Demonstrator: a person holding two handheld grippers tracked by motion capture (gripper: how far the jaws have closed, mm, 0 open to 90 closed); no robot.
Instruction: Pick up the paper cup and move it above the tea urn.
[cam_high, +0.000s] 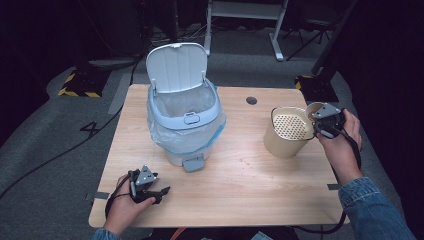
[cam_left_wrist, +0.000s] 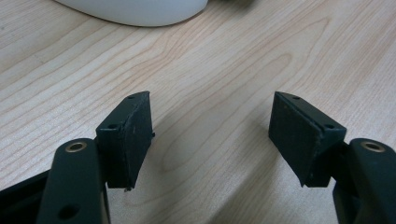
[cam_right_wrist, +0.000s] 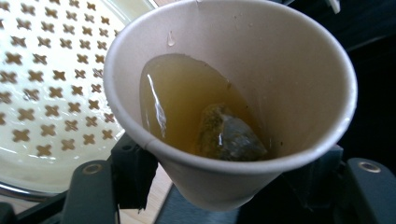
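Note:
My right gripper (cam_high: 325, 122) is shut on a white paper cup (cam_high: 314, 107) at the right rim of a cream bucket (cam_high: 285, 142) whose top is a perforated strainer (cam_high: 292, 126). In the right gripper view the cup (cam_right_wrist: 289, 70) is tilted toward the strainer (cam_right_wrist: 56, 84). It holds amber tea (cam_right_wrist: 182, 102) and a wet tea bag (cam_right_wrist: 229, 135), and the black jaws of my right gripper (cam_right_wrist: 224, 182) clamp its lower wall. My left gripper (cam_high: 157, 192) rests low at the table's front left. Nothing lies between the parted jaws of my left gripper (cam_left_wrist: 212, 98).
A pale blue pedal bin (cam_high: 185, 120) with a clear liner stands at the table's middle left, its lid (cam_high: 177, 67) raised. Its white base (cam_left_wrist: 135, 11) lies ahead of my left gripper. The wooden table (cam_high: 240, 185) has a cable hole (cam_high: 251, 100) at the back.

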